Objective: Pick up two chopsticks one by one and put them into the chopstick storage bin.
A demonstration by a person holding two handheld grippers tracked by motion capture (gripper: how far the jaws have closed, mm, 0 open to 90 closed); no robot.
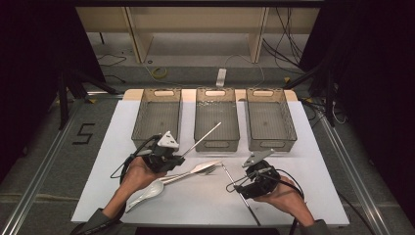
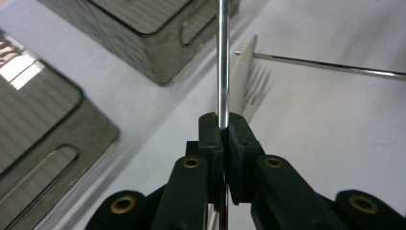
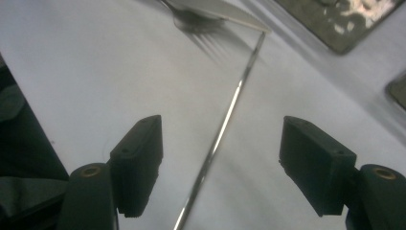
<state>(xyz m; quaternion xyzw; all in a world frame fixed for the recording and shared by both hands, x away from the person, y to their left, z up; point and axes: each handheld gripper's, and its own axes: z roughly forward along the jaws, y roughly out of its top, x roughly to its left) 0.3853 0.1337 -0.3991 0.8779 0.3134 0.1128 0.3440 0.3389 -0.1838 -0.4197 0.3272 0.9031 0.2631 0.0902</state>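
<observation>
My left gripper (image 2: 223, 125) clamped on metal rod (image 2: 222, 57), tip raised toward middle bin (image 1: 217, 117); my right gripper (image 3: 220, 167) spread wide astride second rod (image 3: 225, 124) on table; lower squarely, close mid-shaft

1. White table board (image 1: 303, 196), rectangular, lying on a grey carpeted floor area (image 1: 44, 147); a tan edge shows along its far side.
2. Metal rails (image 1: 41, 166) running on the floor along both sides of the board.
3. Black numeral "5" (image 1: 84, 133) marked on the floor at the left.
4. Black curtains (image 1: 29, 58) closing the left and right sides of the room.
5. Light wooden bench or shelf frame (image 1: 195, 19) beyond the table, with upright panels.
6. Loose cables (image 1: 288, 39), a coiled yellow cable (image 1: 159, 73) and a white power strip (image 1: 221, 77) on the far floor.
7. Light falls evenly from above; the surroundings stay dark.
</observation>
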